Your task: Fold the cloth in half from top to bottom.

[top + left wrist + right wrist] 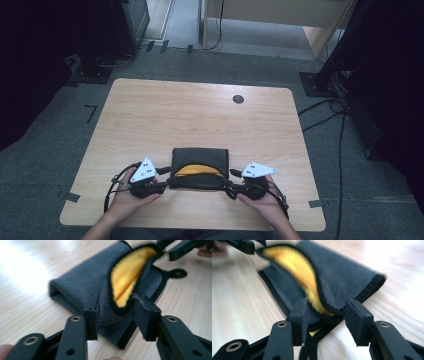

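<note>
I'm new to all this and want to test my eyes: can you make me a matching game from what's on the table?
Things:
1. pouch
2. lining
3. table
4. plates

Descriptions:
A. yellow
B. light wood
C. dark grey, soft
D. pale, three-cornered, one on top of each gripper

Pairs: 1-C, 2-A, 3-B, 4-D

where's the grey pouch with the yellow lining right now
In the high view the grey pouch lies on the table near its front edge, midway across, between the left gripper and the right gripper.
</note>
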